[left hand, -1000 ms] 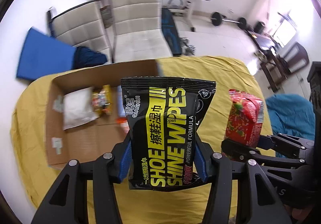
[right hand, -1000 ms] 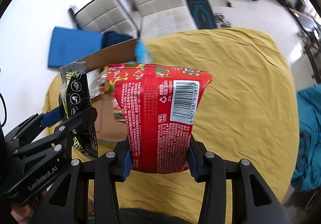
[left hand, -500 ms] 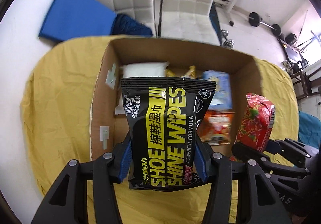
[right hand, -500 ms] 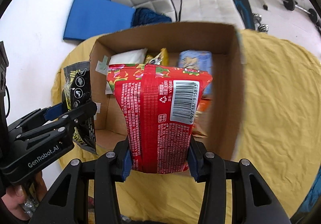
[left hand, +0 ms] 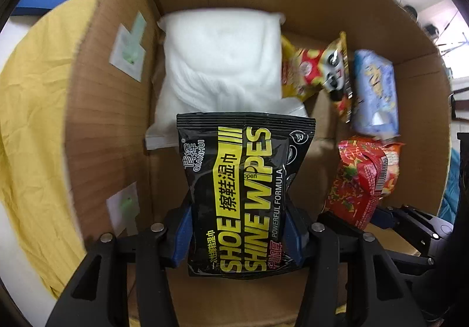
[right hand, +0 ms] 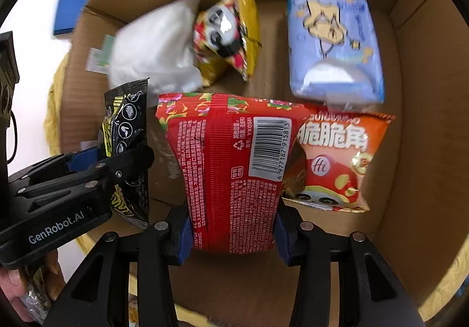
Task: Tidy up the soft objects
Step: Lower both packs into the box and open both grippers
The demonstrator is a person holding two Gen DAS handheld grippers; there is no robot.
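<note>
Left tongs (left hand: 239, 227) clamped on black shoe shine wipes pack (left hand: 244, 192), pack upright, pinched at its lower half. Right tongs (right hand: 233, 228) clamped on red snack packet (right hand: 231, 168), barcode side facing the camera. Both packs sit inside the cardboard box (right hand: 425, 110), side by side, slightly apart. On the box floor: white pack (left hand: 219, 63) far left, panda snack bag (right hand: 231, 33), blue tissue pack (right hand: 334, 42), orange snack bag (right hand: 337, 162) touching the red packet. Bare floor near front wall. Box rests on yellow cloth (left hand: 38, 121).
</note>
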